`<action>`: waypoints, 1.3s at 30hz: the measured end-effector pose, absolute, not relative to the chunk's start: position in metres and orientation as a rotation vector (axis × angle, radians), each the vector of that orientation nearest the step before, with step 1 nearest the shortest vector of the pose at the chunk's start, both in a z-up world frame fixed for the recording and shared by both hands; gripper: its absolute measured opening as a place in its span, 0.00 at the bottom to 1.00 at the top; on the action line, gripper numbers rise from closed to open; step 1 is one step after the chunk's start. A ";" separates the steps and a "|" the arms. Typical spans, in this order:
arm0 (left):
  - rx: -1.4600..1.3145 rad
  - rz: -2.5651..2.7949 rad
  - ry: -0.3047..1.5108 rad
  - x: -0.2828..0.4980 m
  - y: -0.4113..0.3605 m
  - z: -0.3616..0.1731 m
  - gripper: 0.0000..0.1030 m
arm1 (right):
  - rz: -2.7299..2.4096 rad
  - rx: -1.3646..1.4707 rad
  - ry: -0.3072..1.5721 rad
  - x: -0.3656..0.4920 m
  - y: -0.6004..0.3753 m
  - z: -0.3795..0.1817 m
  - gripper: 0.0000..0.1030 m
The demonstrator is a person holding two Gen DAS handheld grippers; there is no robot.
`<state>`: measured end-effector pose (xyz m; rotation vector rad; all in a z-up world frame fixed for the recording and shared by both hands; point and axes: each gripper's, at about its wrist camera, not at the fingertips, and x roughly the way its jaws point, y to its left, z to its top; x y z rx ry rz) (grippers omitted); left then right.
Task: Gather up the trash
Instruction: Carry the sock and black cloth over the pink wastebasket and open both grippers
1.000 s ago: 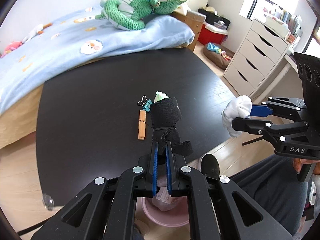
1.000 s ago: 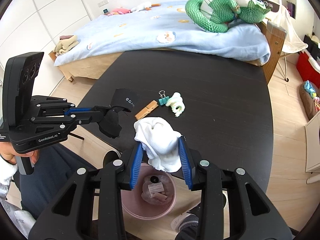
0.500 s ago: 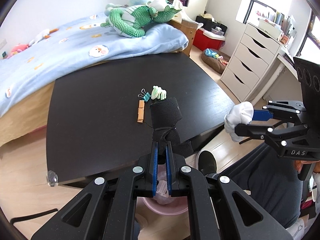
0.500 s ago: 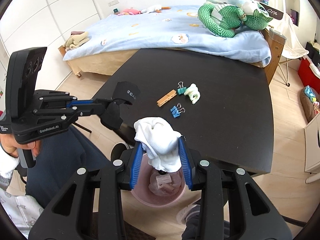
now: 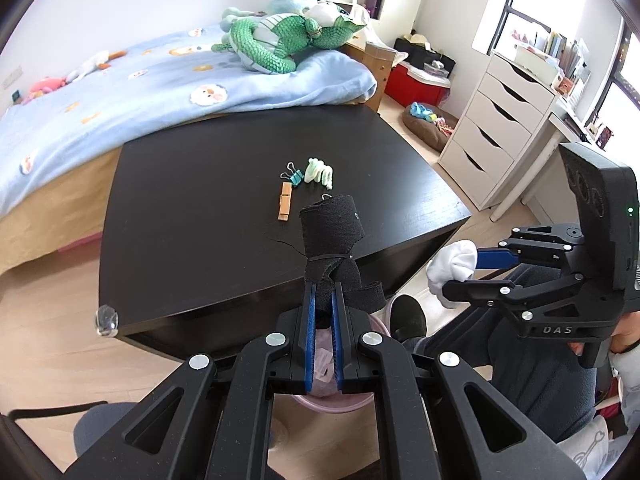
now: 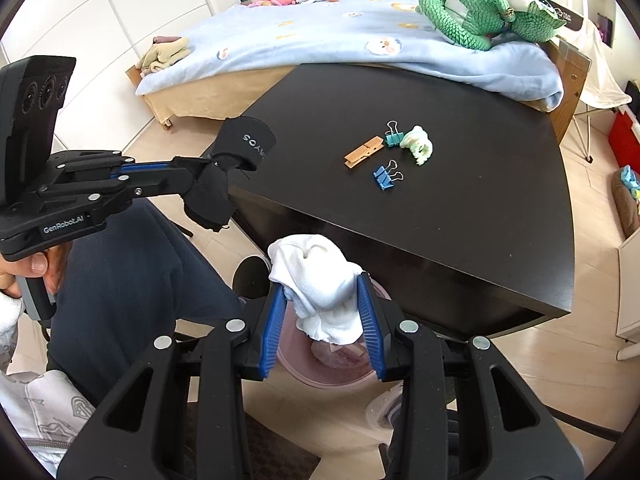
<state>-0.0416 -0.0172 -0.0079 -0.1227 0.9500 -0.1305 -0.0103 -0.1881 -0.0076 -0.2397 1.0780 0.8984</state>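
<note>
My left gripper [image 5: 323, 294] is shut on a black fabric wrap [image 5: 331, 236], which it holds off the near edge of the black table [image 5: 192, 200]; the same wrap [image 6: 236, 160] shows at the left of the right wrist view. A crumpled white cloth [image 6: 316, 276] sits between the pads of my right gripper [image 6: 322, 284], which is shut on it above a pink bin [image 6: 320, 368]. The bin [image 5: 324, 384], with some trash inside, stands on the floor under both grippers. The white cloth [image 5: 454, 266] also appears at the right of the left wrist view.
On the table lie a wooden clothespin [image 6: 362, 152], a teal binder clip [image 6: 392, 134], a blue binder clip [image 6: 386, 176] and a pale green piece [image 6: 418, 144]. A person's dark-trousered legs [image 6: 132, 272] and a shoe [image 5: 408, 318] are beside the bin. A bed [image 5: 160, 80] and white drawers [image 5: 500, 140] surround the table.
Both grippers have drawn back from the table with their loads, so the table edge and the pink bin now sit further under them. Neither grip has altered.
</note>
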 end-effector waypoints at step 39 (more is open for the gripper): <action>-0.066 -0.220 0.993 -0.044 -0.047 -0.016 0.07 | 0.714 -0.145 1.031 0.004 -0.228 0.008 0.97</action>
